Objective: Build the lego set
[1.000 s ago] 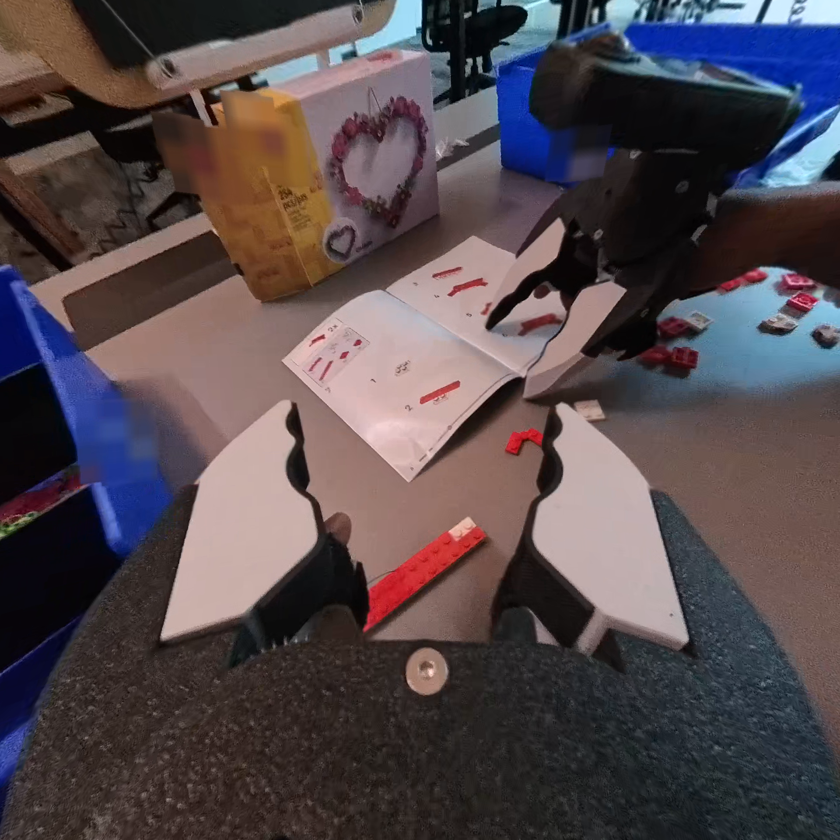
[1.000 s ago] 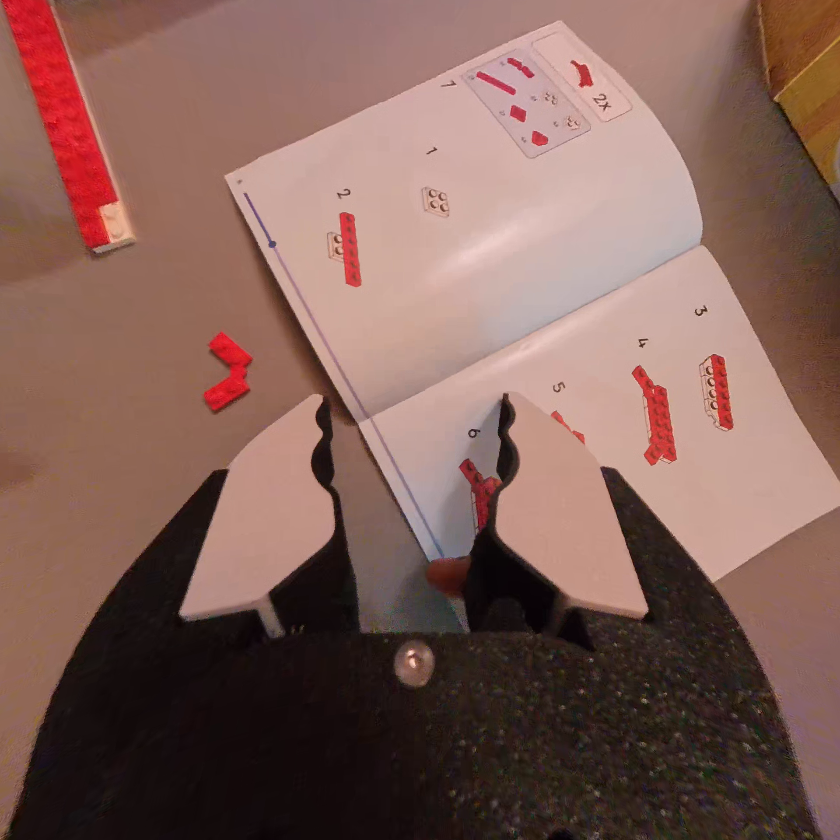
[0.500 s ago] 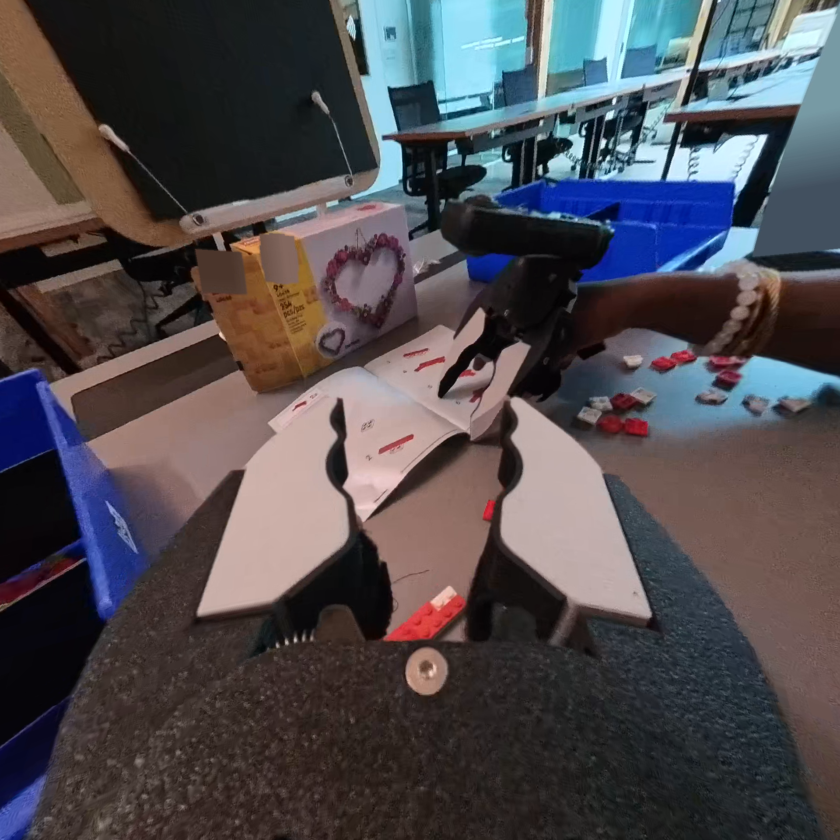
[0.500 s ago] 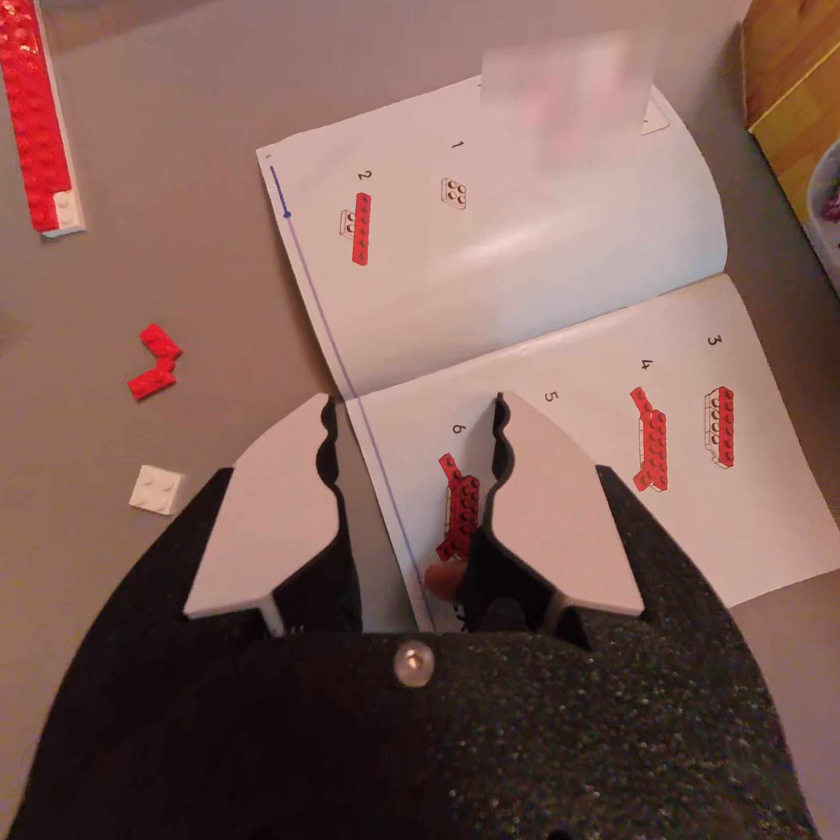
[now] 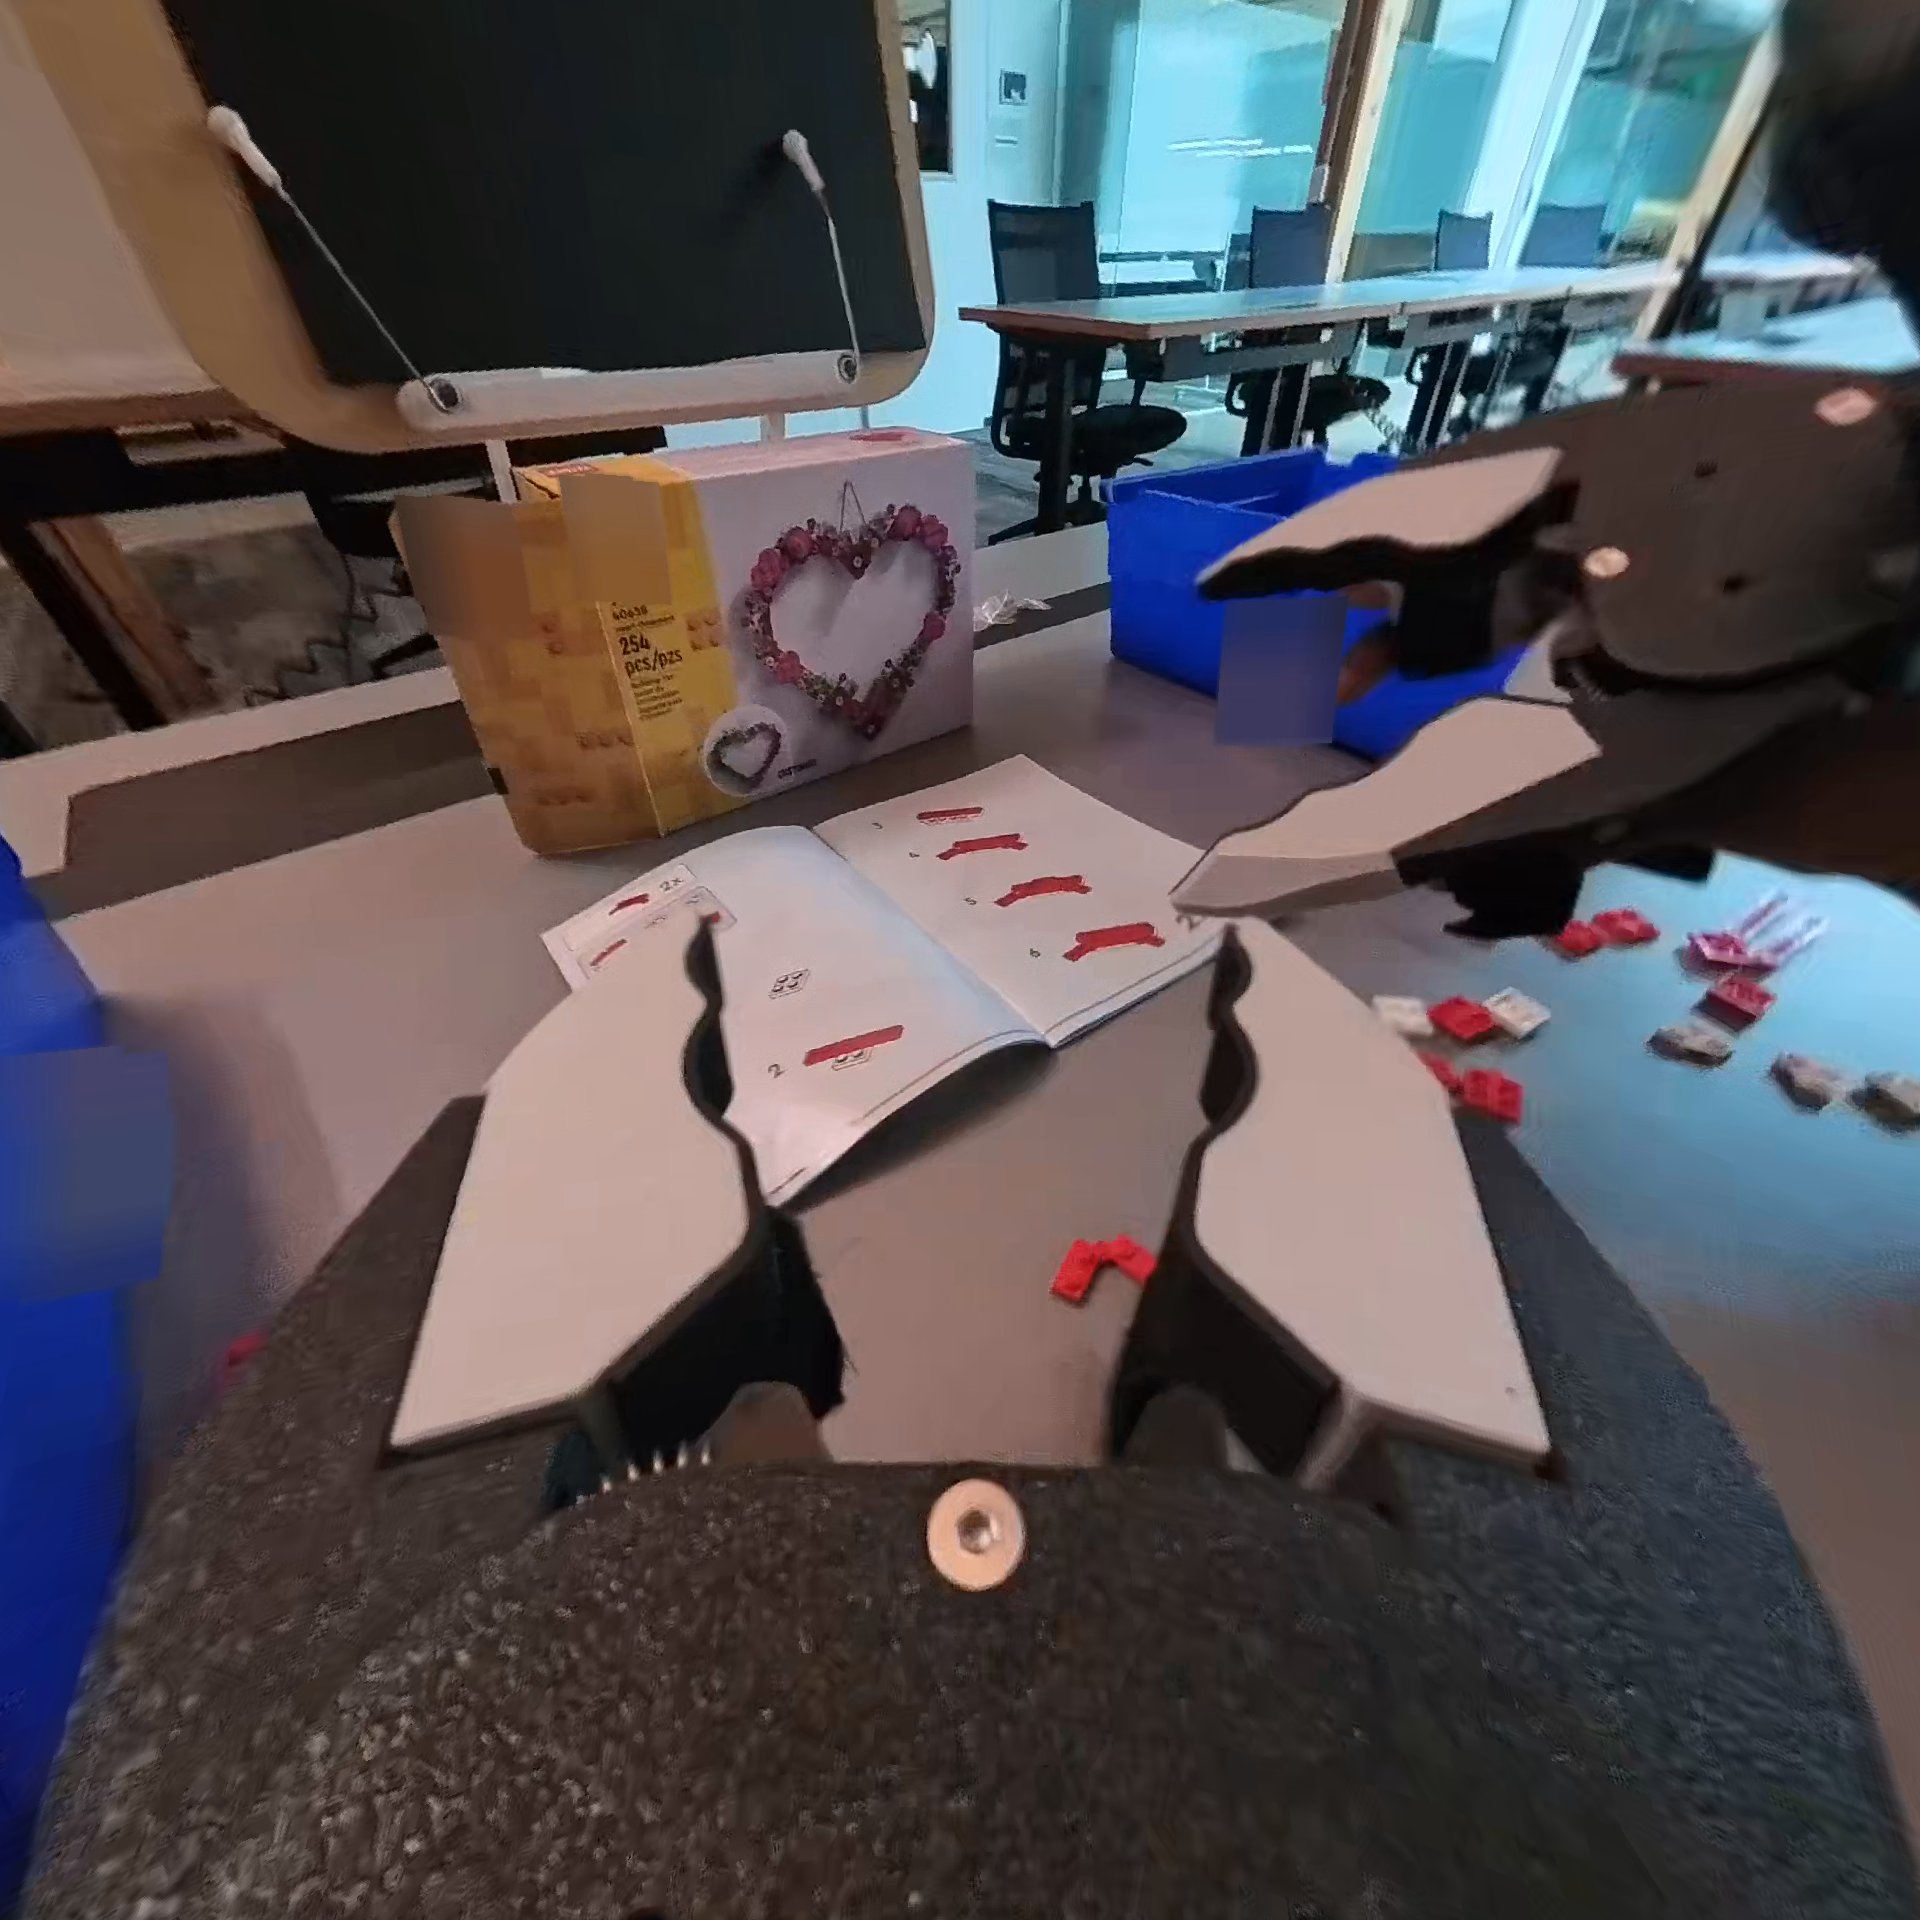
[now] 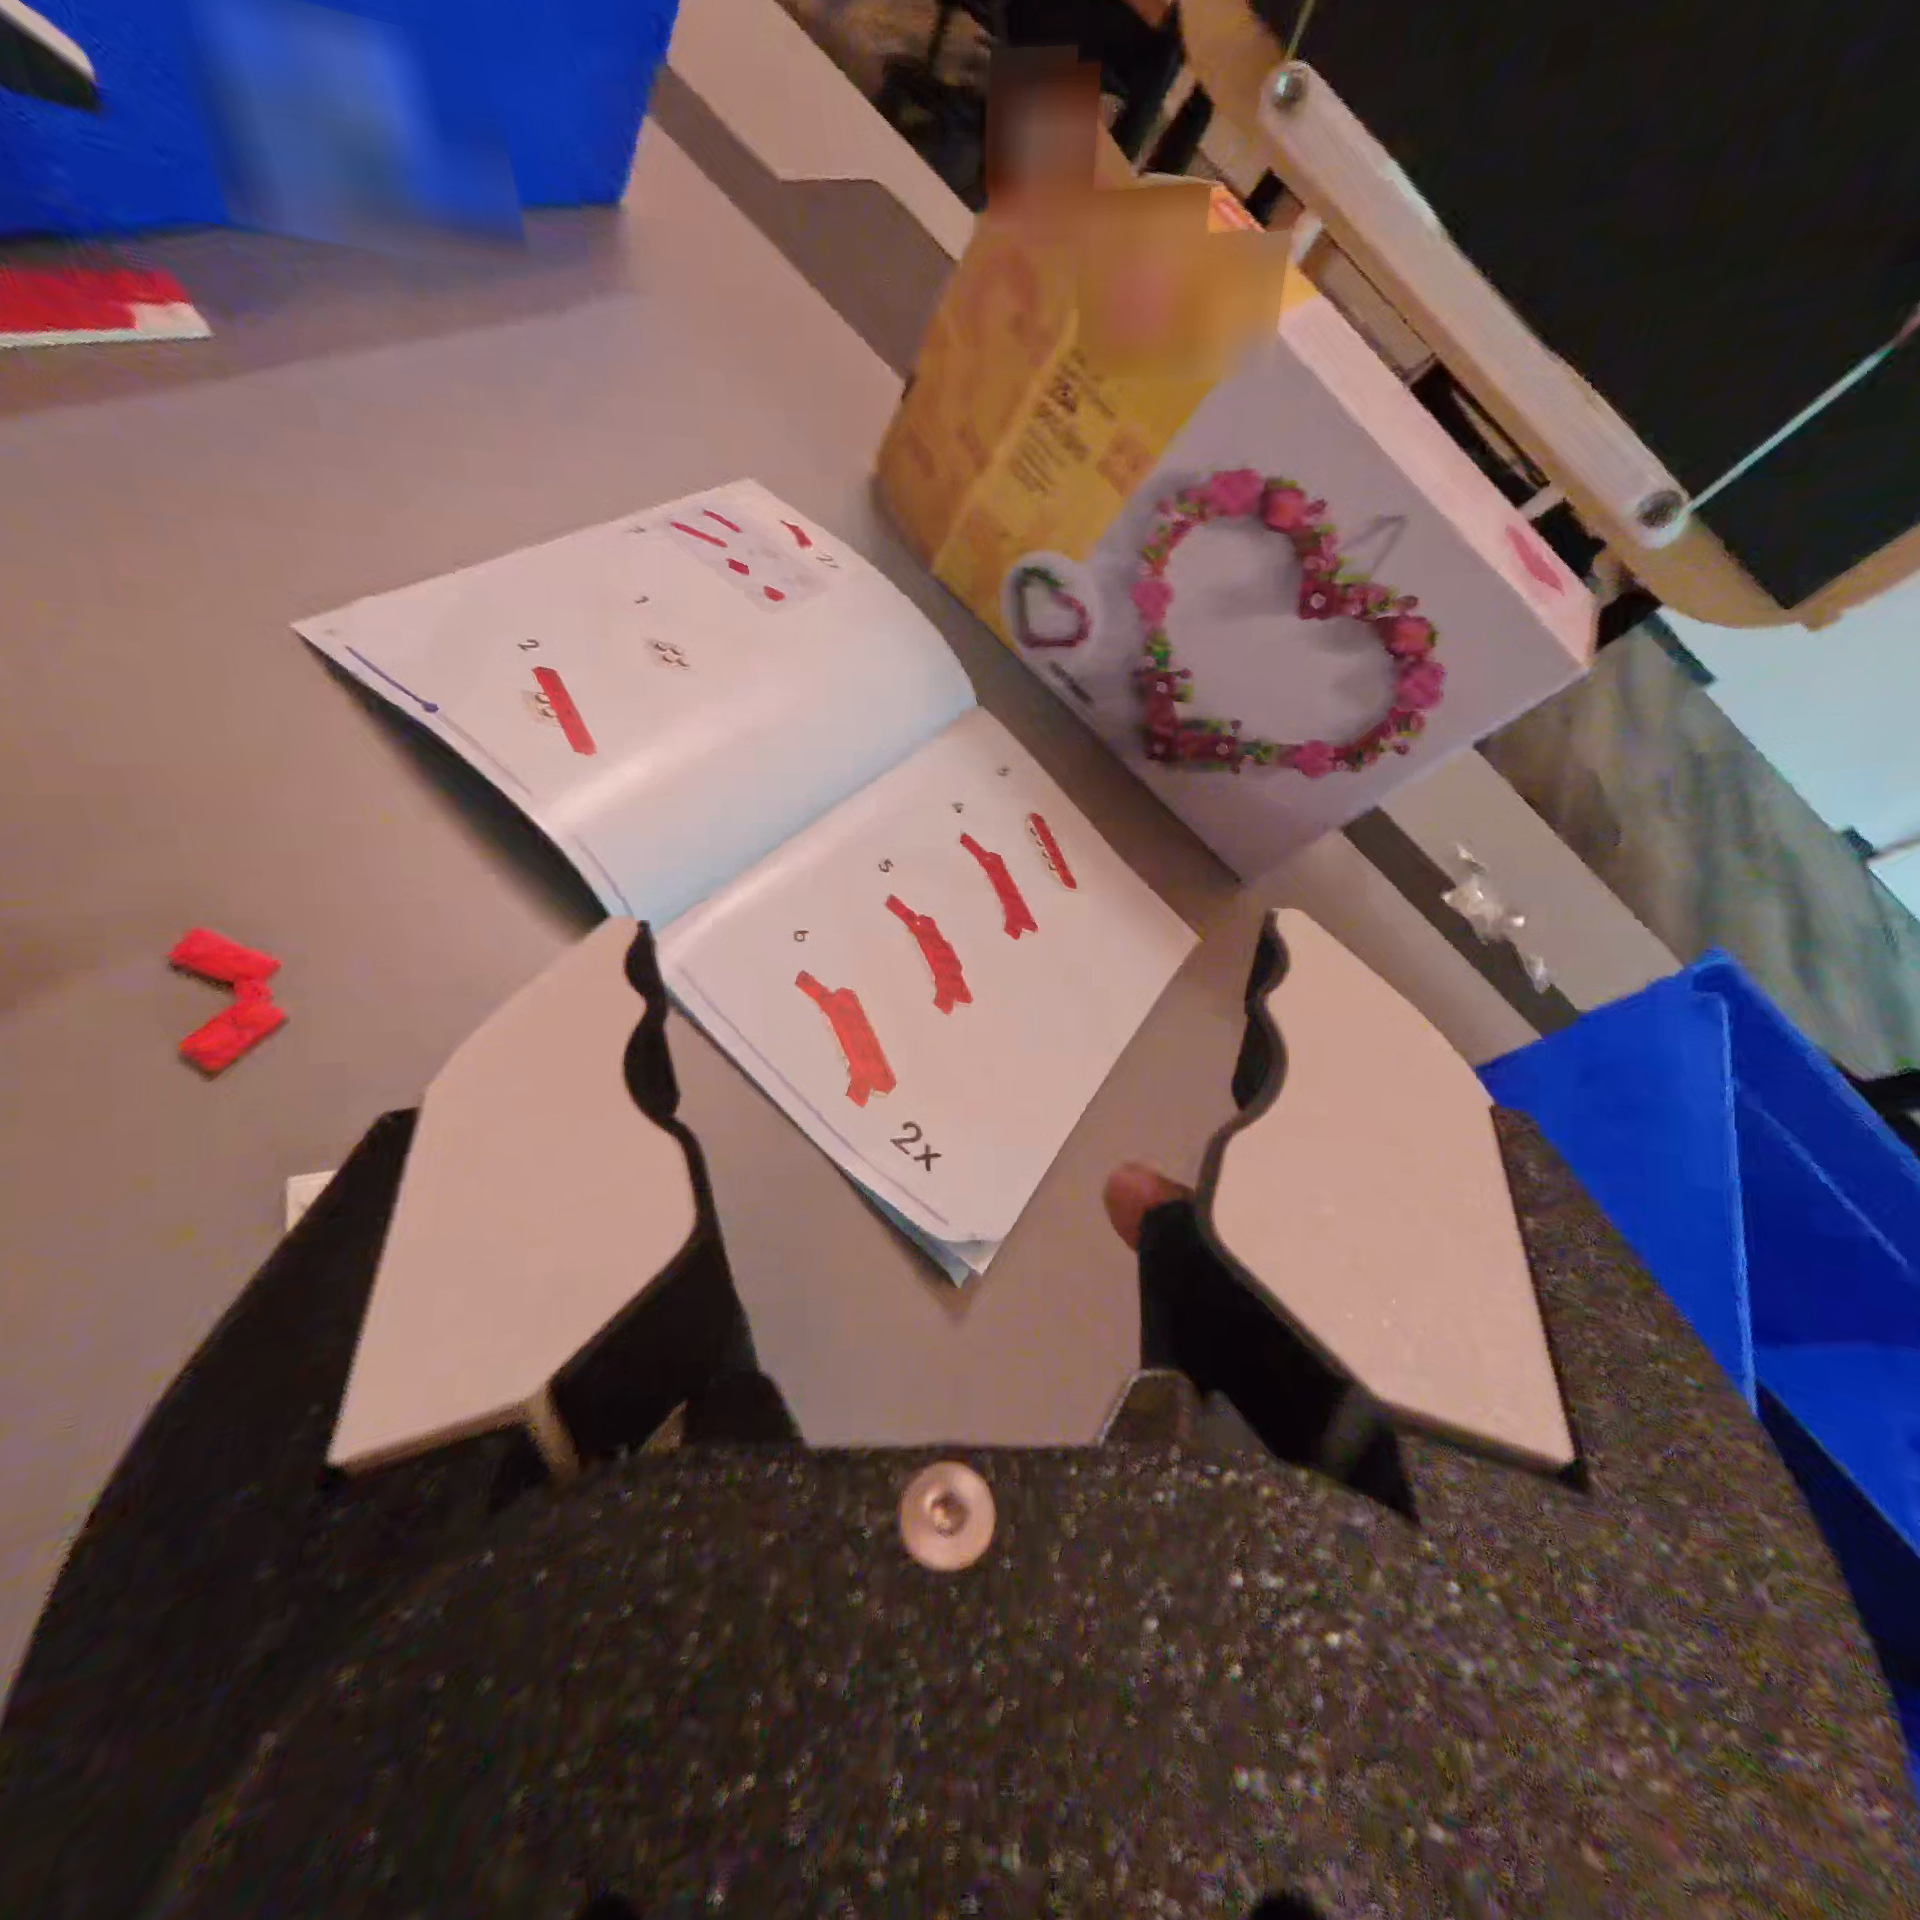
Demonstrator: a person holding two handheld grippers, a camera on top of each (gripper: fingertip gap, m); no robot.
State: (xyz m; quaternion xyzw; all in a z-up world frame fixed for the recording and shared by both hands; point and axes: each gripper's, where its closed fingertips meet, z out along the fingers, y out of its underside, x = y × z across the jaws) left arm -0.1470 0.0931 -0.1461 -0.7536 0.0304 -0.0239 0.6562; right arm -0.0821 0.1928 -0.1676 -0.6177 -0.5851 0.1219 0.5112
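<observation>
My left gripper (image 5: 966,940) is open and empty above the grey table, with the open instruction booklet (image 5: 894,935) just ahead of it. A small red angled lego piece (image 5: 1101,1268) lies on the table between its fingers. My right gripper (image 6: 953,930) is open and empty, held over the booklet's (image 6: 790,790) near corner. It also shows in the left wrist view (image 5: 1195,738), held above the booklet's right page. The red angled piece (image 6: 229,997) lies to the right gripper's left. A long red plate with a white end (image 6: 94,307) lies far left.
The lego box with a heart wreath picture (image 5: 779,644) stands behind the booklet. Blue bins stand at the back right (image 5: 1174,561) and at the left edge (image 5: 52,1195). Several loose red, white and pink pieces (image 5: 1475,1018) lie on the table to the right.
Both grippers have lifted, tilted up and opened wider. The right gripper has come off the booklet page. The long red plate has dropped out of the left wrist view.
</observation>
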